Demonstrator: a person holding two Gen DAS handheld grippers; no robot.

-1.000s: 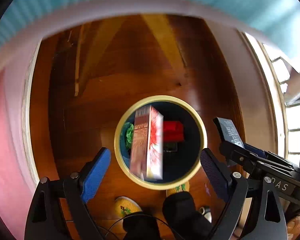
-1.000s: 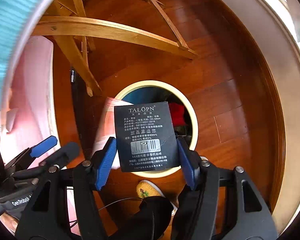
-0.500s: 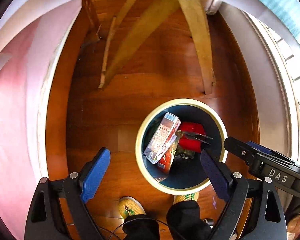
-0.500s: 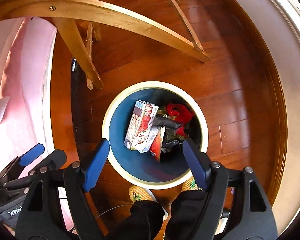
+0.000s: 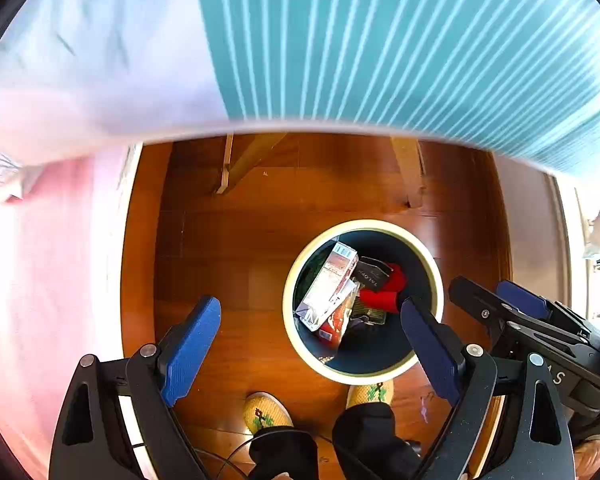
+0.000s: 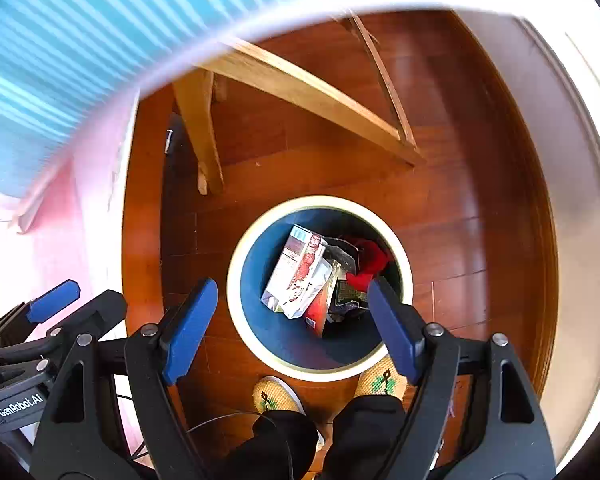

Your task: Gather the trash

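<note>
While both grippers hang above it, the round waste bin (image 6: 236,264), cream rim and dark blue inside, stands on the reddish wooden floor (image 6: 460,200). Contents: a white-and-red carton (image 6: 296,276) leaning on its long side, a black TALOPN packet (image 5: 370,274) beside it, a red item (image 5: 384,294) touching the packet, and darker scraps underneath.

Left gripper (image 5: 312,344): jaws spread wide, nothing between the blue pads.

Right gripper (image 6: 288,328): jaws just opened wide, nothing between them.

Also present: a person's two yellow knitted slippers (image 6: 276,396) touching the bin's near side, a wooden frame (image 6: 300,84), and striped teal fabric (image 5: 380,40).
</note>
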